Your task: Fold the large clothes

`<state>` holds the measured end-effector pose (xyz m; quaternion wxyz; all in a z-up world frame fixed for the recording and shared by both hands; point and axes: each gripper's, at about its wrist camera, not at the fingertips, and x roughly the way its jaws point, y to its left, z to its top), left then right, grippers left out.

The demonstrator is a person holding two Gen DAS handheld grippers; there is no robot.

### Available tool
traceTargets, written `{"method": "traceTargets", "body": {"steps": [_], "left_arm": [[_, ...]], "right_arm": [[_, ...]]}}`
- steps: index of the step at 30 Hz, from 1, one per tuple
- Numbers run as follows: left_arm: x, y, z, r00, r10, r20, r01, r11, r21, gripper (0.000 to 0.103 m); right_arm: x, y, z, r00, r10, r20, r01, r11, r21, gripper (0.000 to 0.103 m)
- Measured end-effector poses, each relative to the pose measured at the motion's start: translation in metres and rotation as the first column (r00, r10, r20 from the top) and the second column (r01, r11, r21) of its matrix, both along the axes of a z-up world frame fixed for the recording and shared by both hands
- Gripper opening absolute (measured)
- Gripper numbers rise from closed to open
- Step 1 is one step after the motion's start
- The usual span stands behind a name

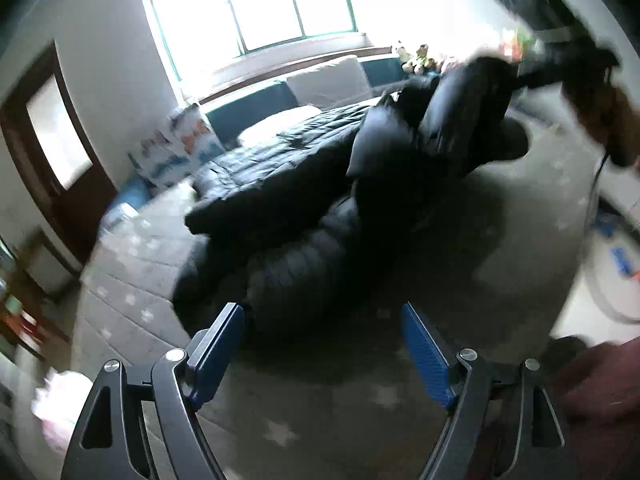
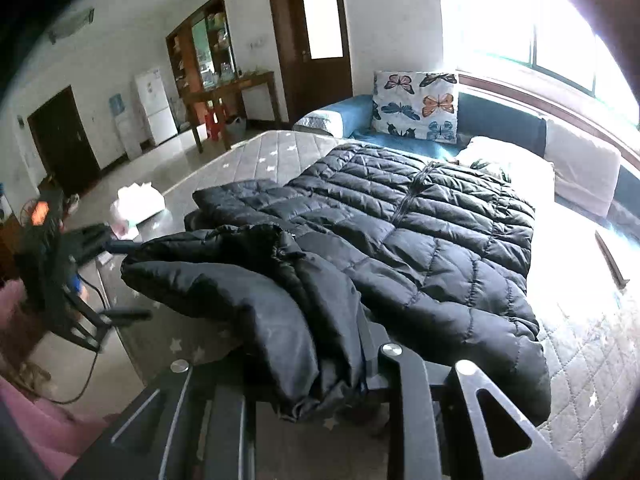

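A black puffer jacket [image 2: 420,232] lies spread on the grey star-patterned mattress [image 2: 584,364], zip side up. Its near part is bunched and draped over my right gripper [image 2: 316,364], whose fingertips are hidden under the fabric; it is shut on that fabric. In the left wrist view the jacket [image 1: 288,184] lies ahead, and one fold is held up at the upper right by the right gripper [image 1: 524,80]. My left gripper [image 1: 324,344] stands wide open over the mattress [image 1: 280,432], just short of the jacket's near edge, with nothing between its blue pads [image 1: 424,356].
A butterfly cushion [image 2: 416,106] and white pillows [image 2: 580,172] rest on a blue sofa [image 2: 352,112] under the bright window. A white bag [image 2: 138,202] lies on the floor left of the mattress. A person's pink sleeve [image 2: 24,420] is at the lower left.
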<state>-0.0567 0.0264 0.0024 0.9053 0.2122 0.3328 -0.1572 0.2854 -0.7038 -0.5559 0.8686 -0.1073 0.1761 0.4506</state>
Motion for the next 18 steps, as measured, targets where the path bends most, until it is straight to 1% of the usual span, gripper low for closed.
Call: {"method": "traceTargets", "body": {"steps": [3, 4, 6, 8, 9, 10, 11, 12, 13, 15, 18], "left_arm": [[0.010, -0.006, -0.013, 0.996, 0.018, 0.087, -0.027, 0.994, 0.101, 0.086], [0.015, -0.006, -0.017, 0.994, 0.017, 0.104, -0.029, 0.993, 0.118, 0.086], [0.024, -0.007, -0.024, 0.994, 0.003, 0.112, -0.018, 0.992, 0.128, 0.086], [0.028, -0.010, -0.030, 0.987, -0.023, 0.158, -0.003, 0.987, 0.161, 0.080], [0.027, -0.010, -0.031, 0.984, -0.041, 0.175, 0.011, 0.985, 0.170, 0.066], [0.025, -0.011, -0.032, 0.981, -0.054, 0.186, 0.021, 0.984, 0.176, 0.060], [0.025, -0.012, -0.032, 0.980, -0.054, 0.192, 0.020, 0.984, 0.175, 0.057], [0.022, -0.011, -0.031, 0.978, -0.050, 0.202, 0.016, 0.986, 0.167, 0.051], [0.021, -0.009, -0.030, 0.978, -0.039, 0.205, 0.008, 0.988, 0.151, 0.047], [0.018, -0.006, -0.030, 0.981, -0.014, 0.194, -0.008, 0.994, 0.109, 0.044], [0.008, -0.005, -0.033, 0.979, 0.001, 0.202, -0.023, 0.994, 0.107, 0.041]], "right_arm": [[0.004, 0.002, 0.004, 1.000, -0.006, 0.005, 0.006, 1.000, 0.003, 0.025], [0.004, 0.002, 0.004, 1.000, -0.007, 0.004, 0.007, 1.000, 0.007, 0.025], [0.006, 0.002, 0.004, 1.000, -0.010, 0.003, 0.010, 1.000, 0.012, 0.025], [0.007, 0.000, 0.004, 1.000, -0.010, -0.002, 0.010, 1.000, 0.023, 0.025], [0.006, -0.001, 0.003, 1.000, -0.012, 0.001, 0.012, 1.000, 0.026, 0.024], [0.004, -0.002, 0.002, 1.000, -0.013, 0.006, 0.013, 1.000, 0.027, 0.024], [0.001, -0.003, 0.000, 1.000, -0.013, 0.014, 0.013, 1.000, 0.029, 0.024], [-0.003, -0.004, -0.002, 1.000, -0.013, 0.020, 0.012, 0.999, 0.030, 0.023], [-0.006, -0.006, -0.004, 1.000, -0.013, 0.022, 0.013, 0.999, 0.032, 0.022], [-0.012, -0.010, -0.010, 1.000, -0.007, 0.015, 0.006, 0.999, 0.041, 0.022], [-0.024, -0.014, -0.018, 1.000, -0.004, 0.015, 0.003, 0.999, 0.042, 0.021]]}}
